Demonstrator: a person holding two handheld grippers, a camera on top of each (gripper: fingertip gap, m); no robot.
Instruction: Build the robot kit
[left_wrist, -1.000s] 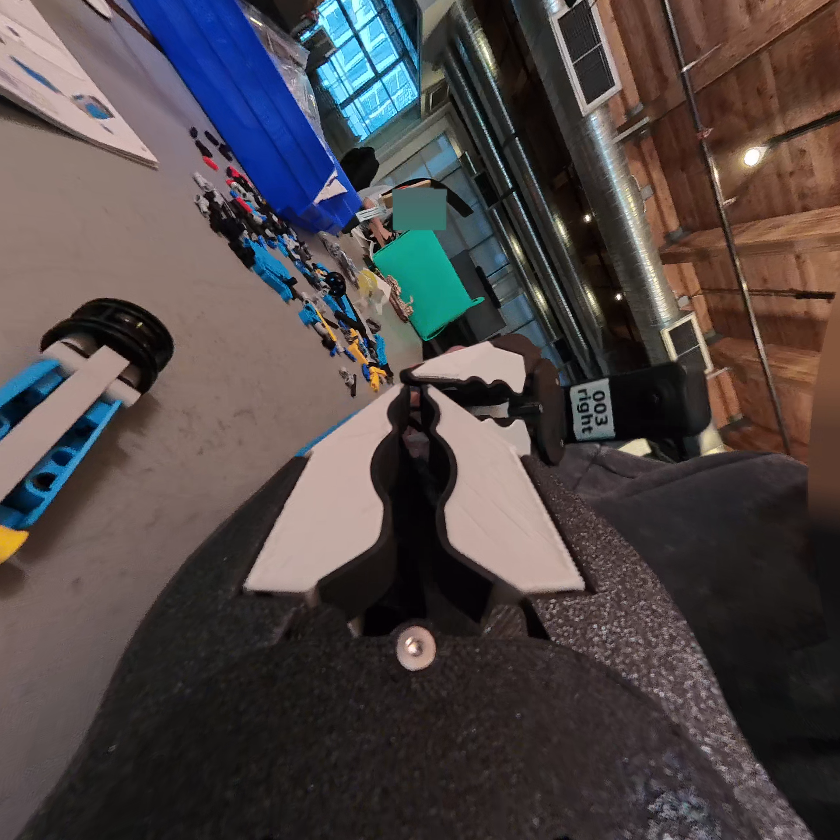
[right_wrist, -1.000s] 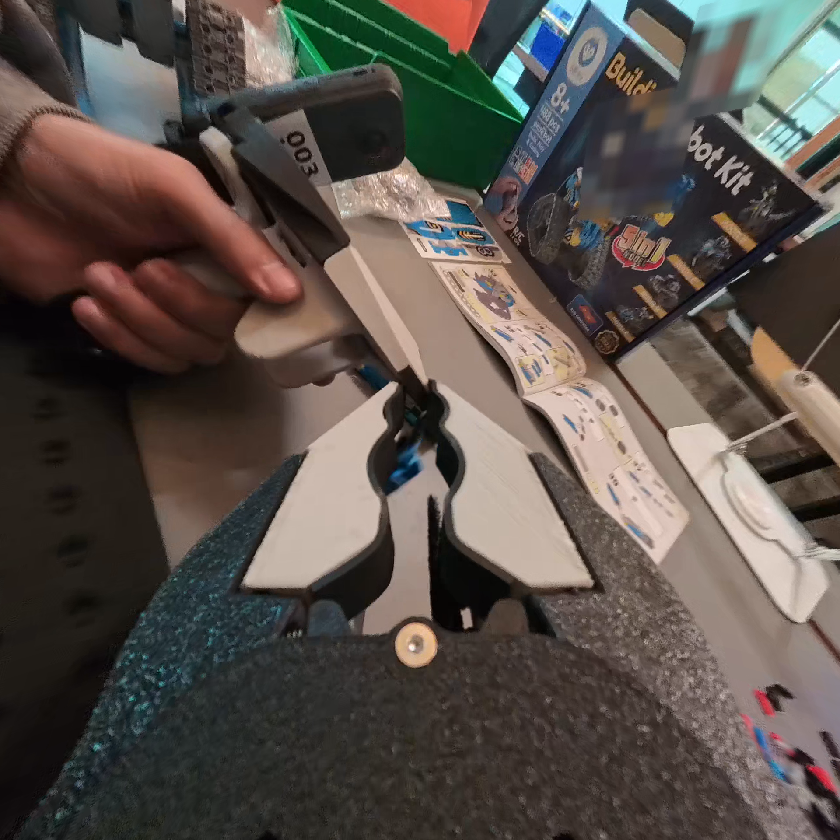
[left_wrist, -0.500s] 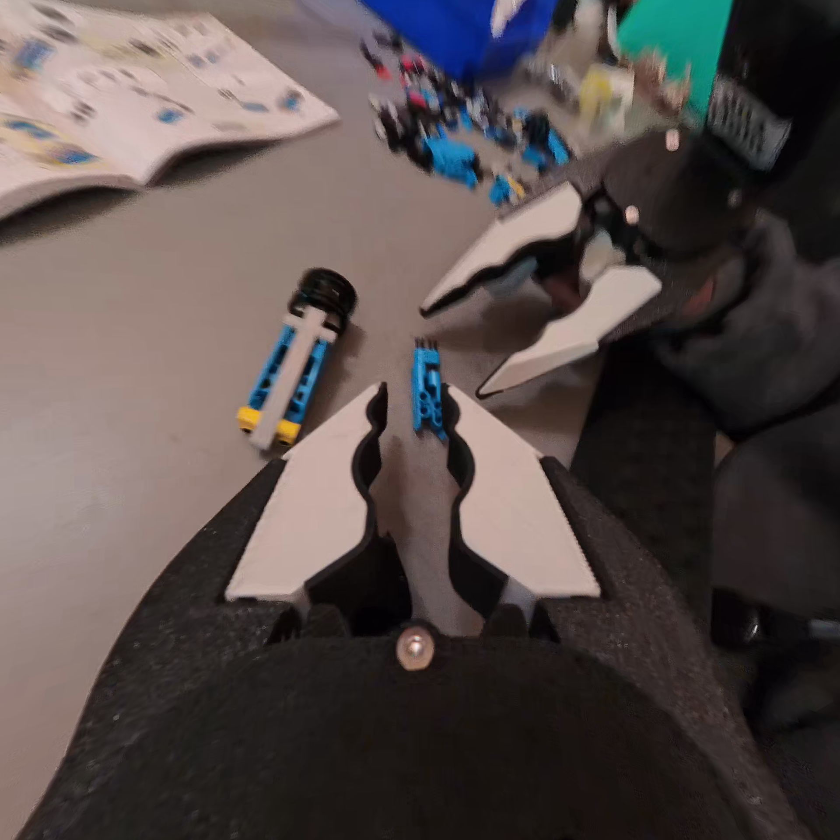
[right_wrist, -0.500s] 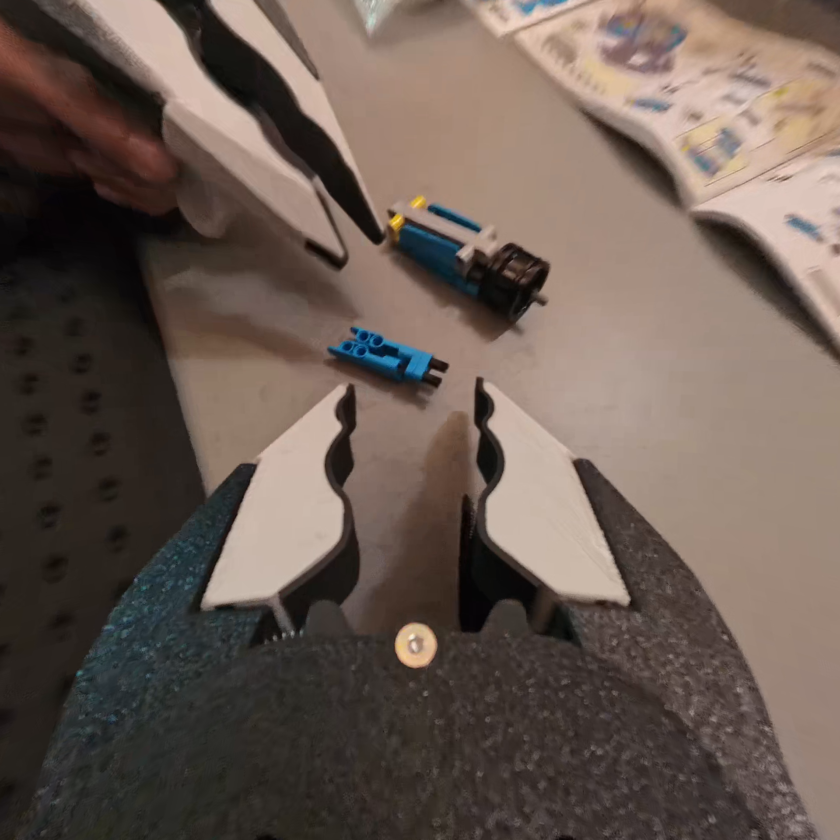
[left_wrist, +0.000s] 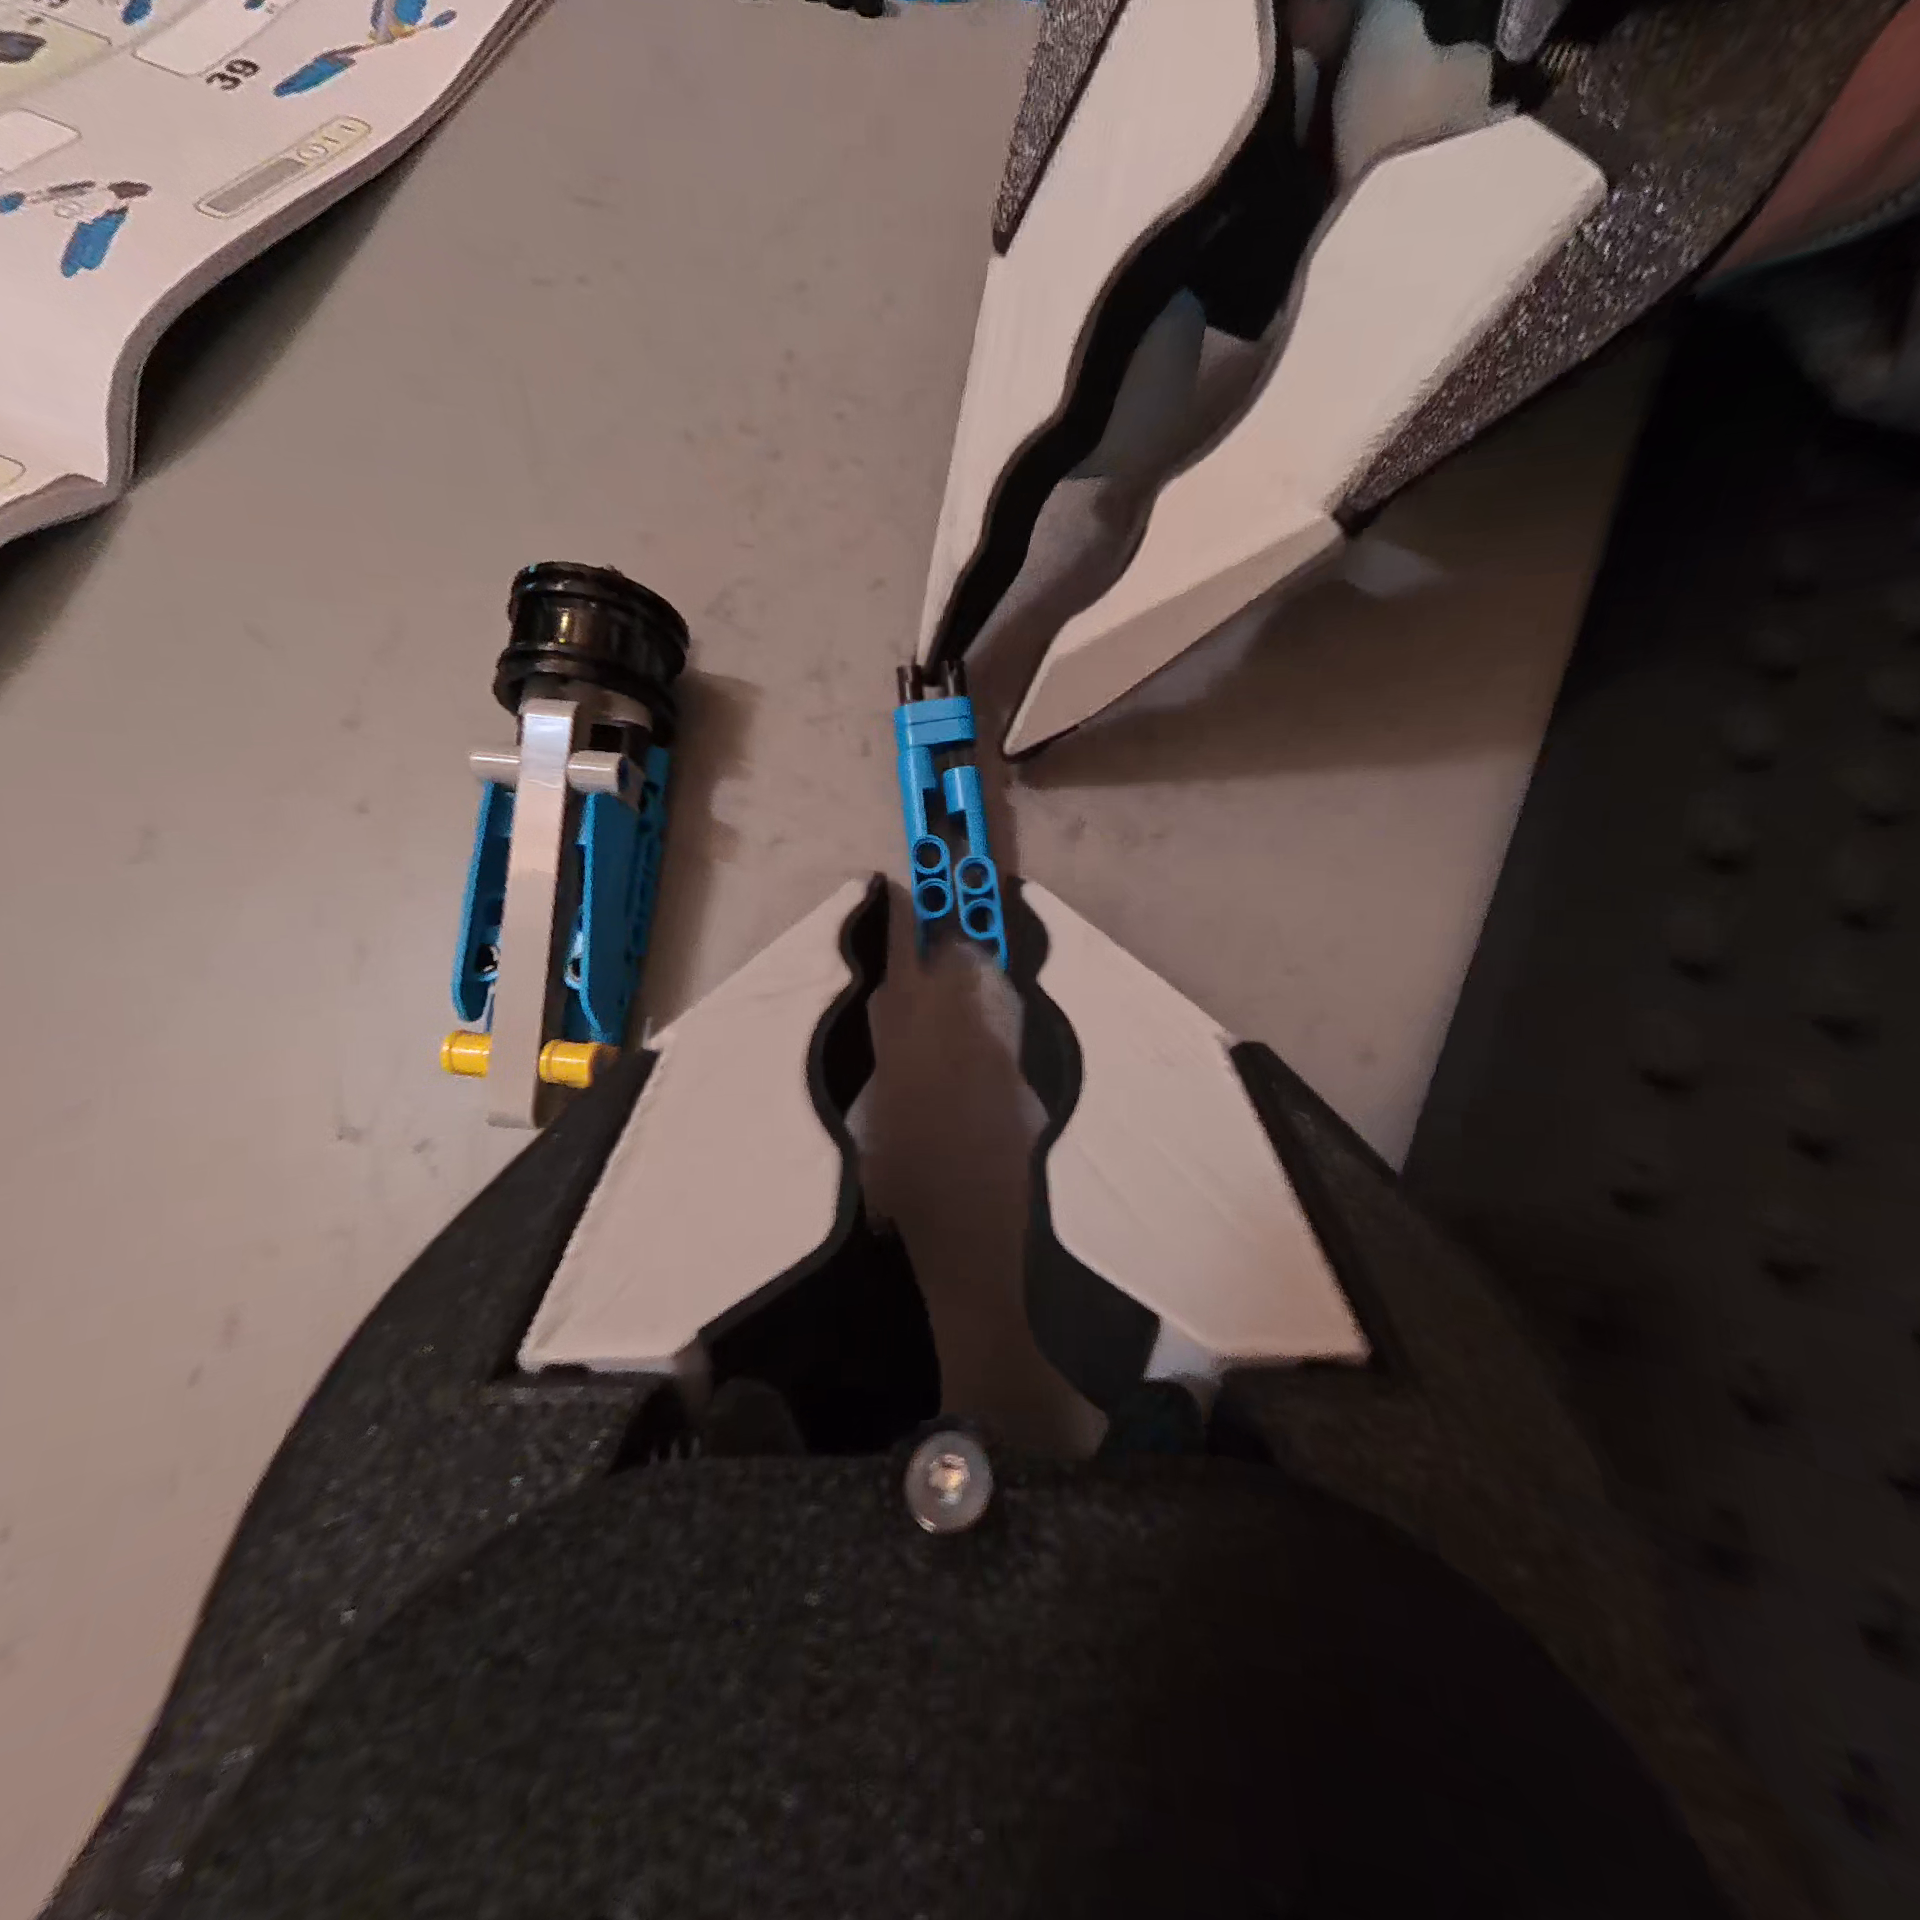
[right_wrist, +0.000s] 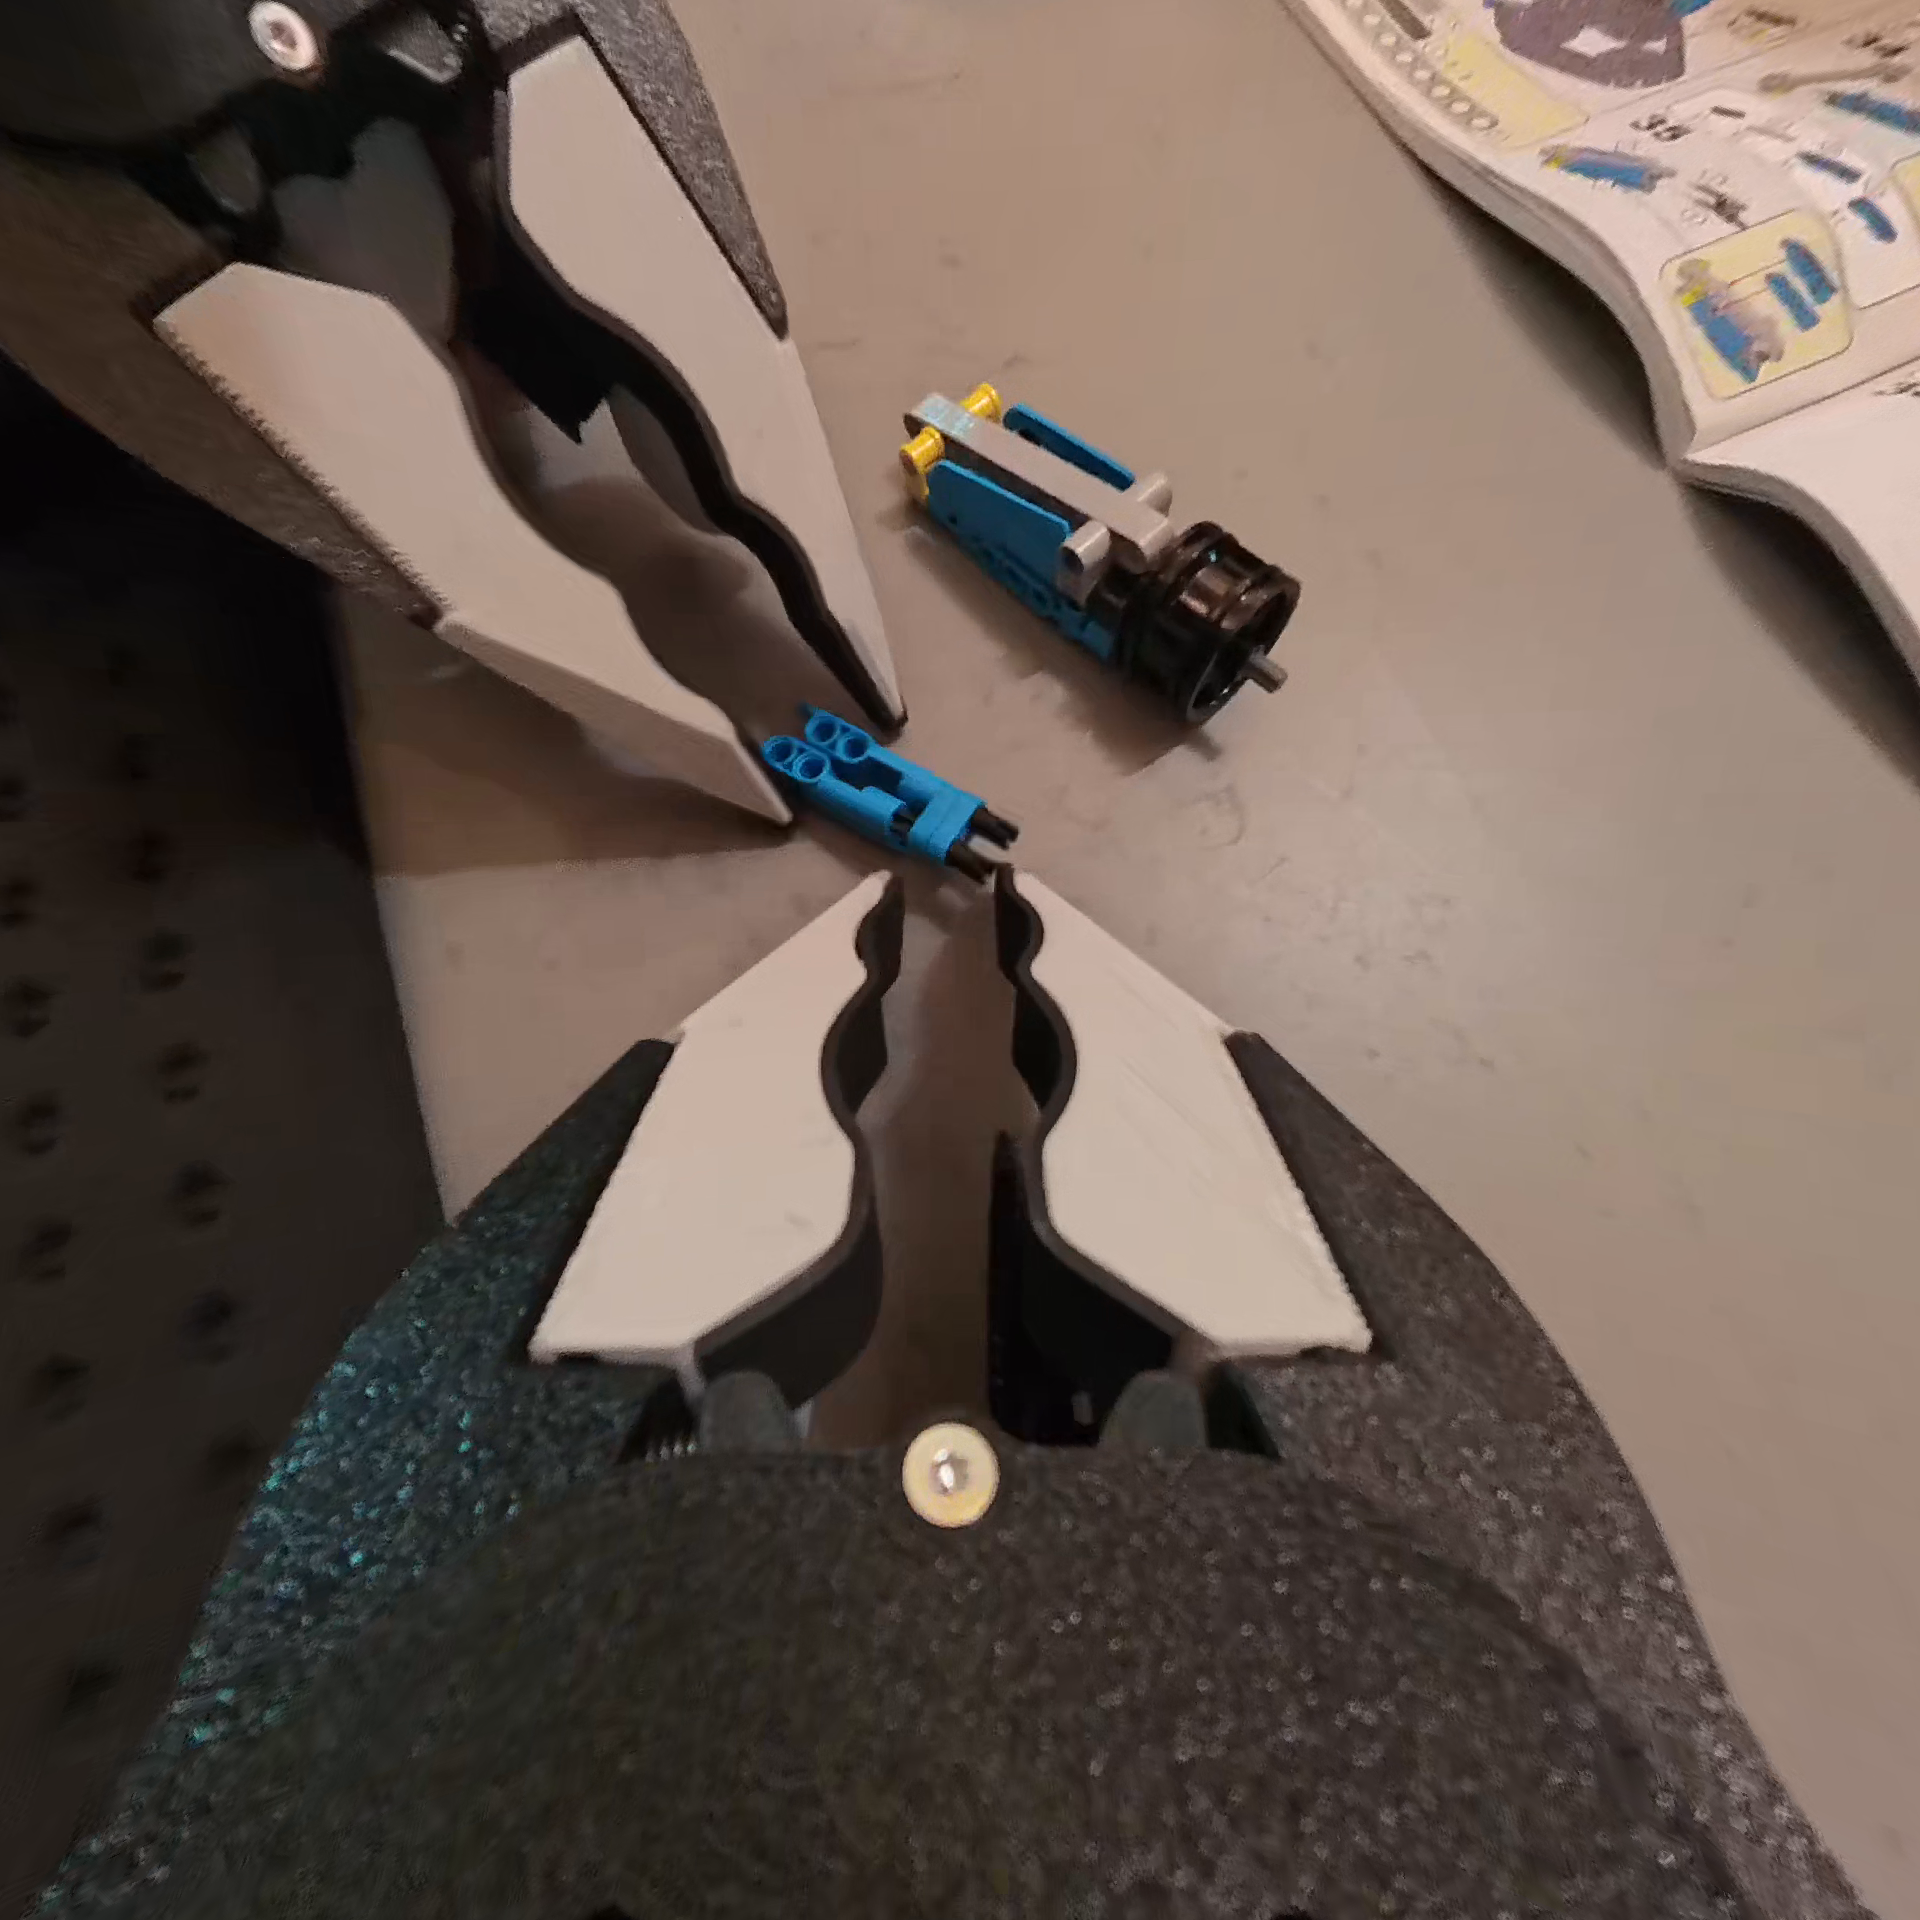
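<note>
Grey table (left_wrist: 312, 582), scuffed, under dim light. Small blue pin connector (left_wrist: 948, 831) flat near its front edge, black pins at one end. Left gripper (left_wrist: 948, 896): apart, tips flanking holed end. Right gripper (right_wrist: 943, 883): apart, tips at pinned end. Neither clamped. Alongside: blue-and-grey assembly with black wheel hub (left_wrist: 556, 831). Farther off: open instruction booklet (right_wrist: 1714, 239).

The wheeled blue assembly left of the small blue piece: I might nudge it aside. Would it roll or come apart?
The wheeled blue assembly lies on its side on the grey table, so its black wheel probably won't roll it far. It looks like light, stiff plastic; pinned joints might loosen if pushed hard.
</note>
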